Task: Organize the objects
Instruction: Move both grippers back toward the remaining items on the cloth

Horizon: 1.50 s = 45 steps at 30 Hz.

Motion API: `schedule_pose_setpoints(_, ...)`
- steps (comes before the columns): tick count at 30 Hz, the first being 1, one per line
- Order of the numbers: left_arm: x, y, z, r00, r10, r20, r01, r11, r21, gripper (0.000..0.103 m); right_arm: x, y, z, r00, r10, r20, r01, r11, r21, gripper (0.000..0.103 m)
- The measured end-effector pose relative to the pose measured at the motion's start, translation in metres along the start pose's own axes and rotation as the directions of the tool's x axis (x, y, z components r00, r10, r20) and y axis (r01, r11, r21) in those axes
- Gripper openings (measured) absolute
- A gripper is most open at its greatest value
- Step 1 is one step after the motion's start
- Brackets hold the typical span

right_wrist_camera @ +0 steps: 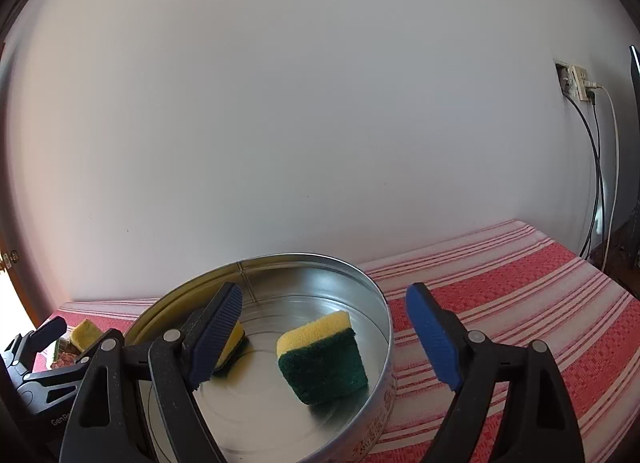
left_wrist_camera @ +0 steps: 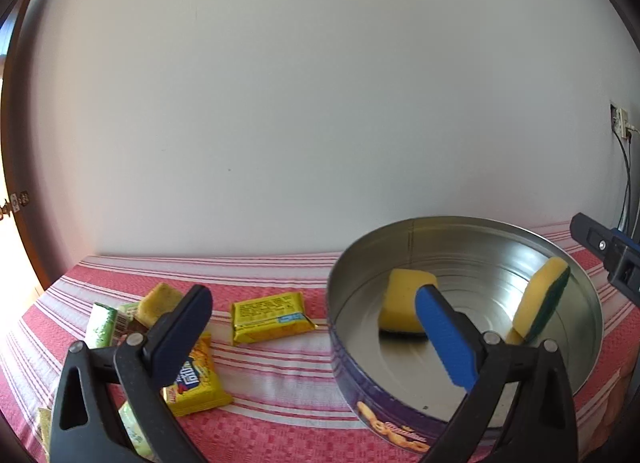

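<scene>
1. The tin [left_wrist_camera: 464,327] sits on the striped cloth [left_wrist_camera: 280,367], round and metal, its lid off.
2. Two sponges lie inside it. One [left_wrist_camera: 402,305] is flat on the tin's floor, yellow side up. The other [right_wrist_camera: 324,357] leans against the tin's wall, green side facing the right wrist camera.
3. The left gripper [left_wrist_camera: 316,339] hangs over the cloth with its jaws spread wide and nothing between them. Its right finger [left_wrist_camera: 446,337] reaches over the tin's rim, just in front of the flat sponge; its left finger sits above the packets.
4. The right gripper [right_wrist_camera: 326,337] is also spread and holds nothing. Its left finger [right_wrist_camera: 214,333] is over the tin, partly hiding the flat sponge, while its right finger is outside the rim, over the cloth. The leaning sponge lies between the two fingers, below them.
5. Left of the tin, on the cloth: a yellow packet [left_wrist_camera: 270,317], a second yellow packet [left_wrist_camera: 196,383] under the left finger, green wrappers [left_wrist_camera: 104,323], and a third sponge [left_wrist_camera: 158,303].
</scene>
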State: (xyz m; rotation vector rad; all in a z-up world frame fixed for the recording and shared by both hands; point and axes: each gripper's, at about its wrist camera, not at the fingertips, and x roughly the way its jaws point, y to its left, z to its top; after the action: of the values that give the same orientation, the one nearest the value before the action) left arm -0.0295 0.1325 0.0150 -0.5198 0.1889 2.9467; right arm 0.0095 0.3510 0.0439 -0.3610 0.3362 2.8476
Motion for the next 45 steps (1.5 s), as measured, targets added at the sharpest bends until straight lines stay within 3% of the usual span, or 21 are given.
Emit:
schedule_pose_setpoints(4, -0.008, 0.012, -0.004, 0.996, 0.062, 0.064, -0.062, 0.998, -0.013, 0.103, -0.009, 0.004, 0.0, 0.998, -0.014, 0.065, 0.015, 1.0, -0.014, 0.086)
schedule_pose_setpoints(9, -0.014, 0.024, -0.007, 0.996, 0.054, 0.077, -0.05, 0.997, -0.054, 0.103, -0.022, 0.01, -0.001, 0.989, -0.024, 0.149, 0.03, 0.999, -0.037, 0.086)
schedule_pose_setpoints(16, -0.016, 0.037, -0.015, 0.999, 0.017, 0.04, -0.013, 0.994, -0.113, 0.103, -0.044, 0.026, -0.004, 0.964, -0.03, 0.263, 0.055, 0.995, -0.088, 0.087)
schedule_pose_setpoints(21, -0.023, 0.035, -0.016, 0.998, 0.013, 0.056, -0.006, 0.994, -0.113, 0.103, -0.06, 0.036, -0.007, 0.935, -0.054, 0.35, 0.105, 0.986, -0.128, 0.097)
schedule_pose_setpoints(25, -0.023, 0.035, -0.017, 0.999, -0.023, 0.036, 0.027, 0.993, -0.111, 0.103, -0.062, 0.041, -0.008, 0.925, -0.075, 0.372, 0.139, 0.979, -0.148, 0.102)
schedule_pose_setpoints(29, -0.025, 0.046, -0.019, 1.0, 0.003, 0.013, -0.001, 0.991, -0.134, 0.103, -0.063, 0.039, -0.009, 0.918, -0.123, 0.378, 0.175, 0.979, -0.108, 0.102)
schedule_pose_setpoints(36, -0.024, 0.08, -0.028, 0.996, 0.062, -0.062, -0.07, 0.986, -0.149, 0.103, -0.063, 0.04, -0.015, 0.956, -0.1, 0.276, 0.119, 0.991, -0.054, 0.102)
schedule_pose_setpoints(45, -0.04, 0.117, -0.039, 0.991, 0.106, -0.08, -0.115, 0.986, -0.122, 0.103, -0.071, 0.084, -0.03, 0.98, -0.013, 0.199, 0.043, 0.988, -0.15, 0.102)
